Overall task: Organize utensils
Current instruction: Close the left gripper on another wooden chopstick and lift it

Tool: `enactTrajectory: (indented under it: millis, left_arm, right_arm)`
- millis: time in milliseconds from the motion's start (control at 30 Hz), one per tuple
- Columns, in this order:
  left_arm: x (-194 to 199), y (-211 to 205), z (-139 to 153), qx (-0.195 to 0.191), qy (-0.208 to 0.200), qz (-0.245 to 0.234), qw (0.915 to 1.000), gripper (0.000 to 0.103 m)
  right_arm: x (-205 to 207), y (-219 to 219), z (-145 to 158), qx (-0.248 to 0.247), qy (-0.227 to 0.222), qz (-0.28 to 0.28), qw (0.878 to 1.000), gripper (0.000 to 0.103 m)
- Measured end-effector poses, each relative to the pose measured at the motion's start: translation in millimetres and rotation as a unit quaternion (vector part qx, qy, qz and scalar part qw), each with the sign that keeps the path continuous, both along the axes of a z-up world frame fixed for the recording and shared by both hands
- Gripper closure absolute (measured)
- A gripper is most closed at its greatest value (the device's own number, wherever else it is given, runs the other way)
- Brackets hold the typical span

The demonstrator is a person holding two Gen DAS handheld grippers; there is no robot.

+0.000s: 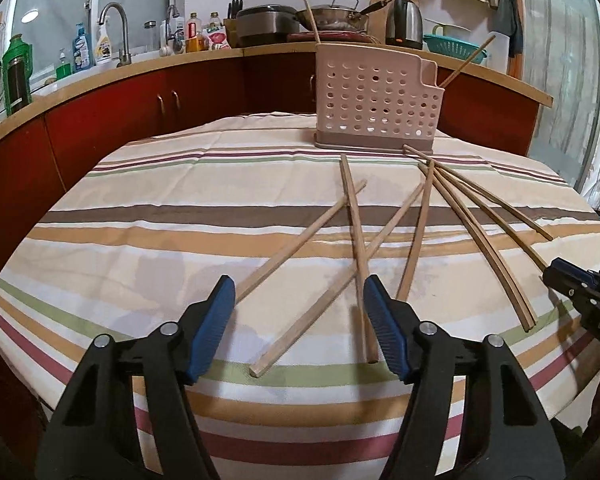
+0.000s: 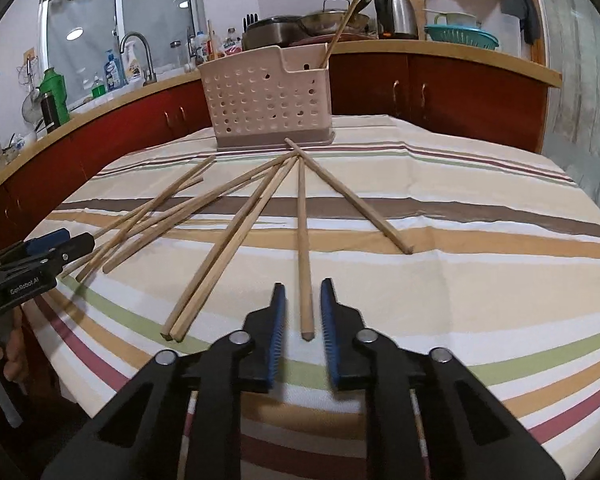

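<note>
Several wooden chopsticks (image 1: 356, 232) lie scattered on the striped tablecloth (image 1: 172, 216), fanned out in front of a pink perforated utensil holder (image 1: 374, 106) at the table's far side. The holder (image 2: 266, 100) has chopsticks (image 2: 342, 26) standing in it. My left gripper (image 1: 299, 292) is open low over the near ends of crossed chopsticks. My right gripper (image 2: 302, 298) is open, its blue pads (image 2: 277, 336) either side of the near end of one chopstick (image 2: 303, 240). The right gripper also shows at the right edge of the left wrist view (image 1: 580, 292).
A kitchen counter (image 1: 148, 64) with red cabinets runs behind the table, carrying a tap, bottles, pans, a kettle (image 1: 406, 22) and a teal colander (image 2: 462, 38). The left gripper and the hand holding it show at the left edge of the right wrist view (image 2: 32, 264).
</note>
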State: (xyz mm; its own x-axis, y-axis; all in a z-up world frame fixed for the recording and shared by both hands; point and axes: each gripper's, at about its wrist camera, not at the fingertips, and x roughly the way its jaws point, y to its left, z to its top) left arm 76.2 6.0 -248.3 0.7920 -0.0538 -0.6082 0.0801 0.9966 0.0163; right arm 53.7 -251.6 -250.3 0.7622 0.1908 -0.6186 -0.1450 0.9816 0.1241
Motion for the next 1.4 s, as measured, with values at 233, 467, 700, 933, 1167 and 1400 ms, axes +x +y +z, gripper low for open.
enactTrajectory:
  millis: [233,467,700,933,1167,1400]
  left_arm:
    - [-3.4,-6.1,-7.3,0.001,0.012,-0.012,0.9999,0.045]
    - [-4.9,-15.3,-8.4,0.005,0.017,-0.028,0.9995,0.053]
    - [-2.2,-16.6,-9.8,0.006,0.021,-0.034,0.9992,0.067]
    - [-4.2,-19.4,-9.5,0.005,0.023,-0.048,0.9986,0.086]
    - [-6.3,-20.4,-6.4,0.005,0.015,-0.055,0.9984,0.093]
    - [-12.4,-22.2,2.4,0.006,-0.002,-0.061,0.9981,0.095]
  right_arm:
    - [-6.8,-6.0,-0.2,-0.001,-0.005,0.005,1.0,0.096]
    - [-7.9,-9.3,-0.9,0.007,-0.007,0.007,1.0,0.096]
    - [-9.9,-10.8,-1.4,0.012,-0.009,0.007,1.0,0.096]
    - [-9.4,-10.1,-1.4,0.015,-0.011,0.007,1.0,0.096]
    - [-9.3,-10.1,-1.7,0.016,-0.011,0.007,1.0,0.096]
    - [-10.9,-11.0,-1.4,0.014,-0.01,0.006,1.0,0.096]
